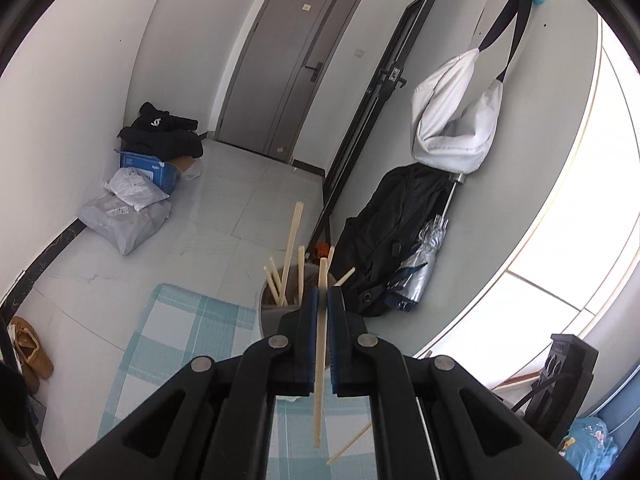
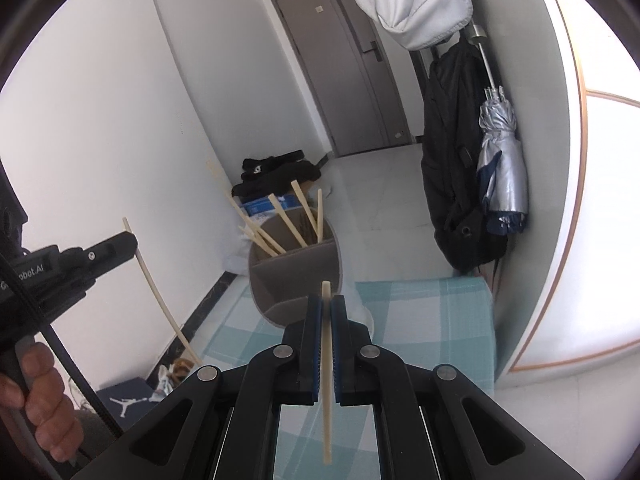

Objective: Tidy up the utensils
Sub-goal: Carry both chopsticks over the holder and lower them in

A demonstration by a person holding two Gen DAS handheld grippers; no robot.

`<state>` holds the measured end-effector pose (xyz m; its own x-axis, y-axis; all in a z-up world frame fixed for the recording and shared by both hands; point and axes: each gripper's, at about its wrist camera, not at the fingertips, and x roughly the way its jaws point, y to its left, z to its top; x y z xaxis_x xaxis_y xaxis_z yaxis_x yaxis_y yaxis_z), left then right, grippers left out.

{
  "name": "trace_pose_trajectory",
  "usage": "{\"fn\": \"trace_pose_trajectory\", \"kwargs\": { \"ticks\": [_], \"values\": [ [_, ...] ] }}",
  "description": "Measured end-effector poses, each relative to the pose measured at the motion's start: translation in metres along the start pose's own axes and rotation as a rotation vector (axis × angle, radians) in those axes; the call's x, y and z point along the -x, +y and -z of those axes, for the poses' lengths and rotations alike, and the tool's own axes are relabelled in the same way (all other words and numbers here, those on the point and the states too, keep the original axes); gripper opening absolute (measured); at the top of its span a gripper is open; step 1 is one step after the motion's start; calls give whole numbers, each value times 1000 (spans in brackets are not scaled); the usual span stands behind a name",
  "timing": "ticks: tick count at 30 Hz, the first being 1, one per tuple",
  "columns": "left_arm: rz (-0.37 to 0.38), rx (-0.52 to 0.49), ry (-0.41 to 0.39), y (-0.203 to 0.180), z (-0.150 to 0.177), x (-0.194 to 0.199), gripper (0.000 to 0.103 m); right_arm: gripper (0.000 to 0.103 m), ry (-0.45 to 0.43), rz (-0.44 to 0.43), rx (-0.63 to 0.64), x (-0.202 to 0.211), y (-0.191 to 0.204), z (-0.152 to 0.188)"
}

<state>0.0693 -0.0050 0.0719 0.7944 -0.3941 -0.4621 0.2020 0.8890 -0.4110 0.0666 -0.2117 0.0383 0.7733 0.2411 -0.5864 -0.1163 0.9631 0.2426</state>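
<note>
My left gripper [image 1: 322, 294] is shut on a pale wooden chopstick [image 1: 319, 380] that runs lengthwise between its blue pads, above the checked cloth. Just beyond its tips stands a grey divided utensil holder [image 1: 272, 314] with several chopsticks upright in it. Another chopstick [image 1: 349, 443] lies loose on the cloth below. My right gripper [image 2: 327, 300] is shut on a second chopstick [image 2: 326, 380], and the holder [image 2: 298, 268] stands right ahead of it. In the right wrist view the left gripper [image 2: 130, 242] comes in from the left, its chopstick [image 2: 160, 304] slanting down, with a hand [image 2: 36, 392] on the grip.
A teal checked cloth [image 2: 424, 320] covers the small table. A black backpack [image 2: 452, 168], a silver umbrella [image 2: 502, 160] and a white bag [image 2: 412, 4] hang on the right wall. Parcels and a blue box [image 1: 132, 200] lie on the floor by the grey door [image 1: 288, 68].
</note>
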Motion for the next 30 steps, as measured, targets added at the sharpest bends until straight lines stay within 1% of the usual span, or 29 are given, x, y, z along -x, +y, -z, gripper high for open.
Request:
{"fn": "trace_pose_trajectory", "kwargs": {
  "ticks": [4,7,10,14,17,18,20,23,24,26,27,30],
  "values": [
    [24,1,-54,-6,-34,-6,2,4,-42,-13,4,3,1,-29],
    [30,6,-89,-6,-57,-16,2,4,-84,-28,0,6,1,-57],
    [37,16,-108,-4,-76,-29,2,4,-130,-45,-2,7,2,-93],
    [25,2,-141,0,-92,-42,2,4,-198,-57,59,1,16,-137],
    [11,-22,-151,5,-94,-50,2,4,-231,-52,118,-12,29,-157],
    [2,-38,-149,7,-94,-54,2,4,-237,-51,131,-17,32,-161],
    [8,-70,-134,11,-93,-62,2,4,-241,-52,150,-31,36,-165],
    [15,-111,-117,17,-89,-73,2,4,-244,-53,161,-50,40,-163],
    [28,-119,-117,19,-87,-75,2,4,-245,-53,164,-56,42,-162],
    [6,-160,-112,18,-81,-80,2,4,-240,-48,171,-68,43,-156],
    [13,-175,-107,19,-78,-82,2,4,-231,-51,171,-75,44,-153],
    [30,-185,-72,23,-70,-88,2,4,-197,-43,177,-92,42,-138]
  ]
}}
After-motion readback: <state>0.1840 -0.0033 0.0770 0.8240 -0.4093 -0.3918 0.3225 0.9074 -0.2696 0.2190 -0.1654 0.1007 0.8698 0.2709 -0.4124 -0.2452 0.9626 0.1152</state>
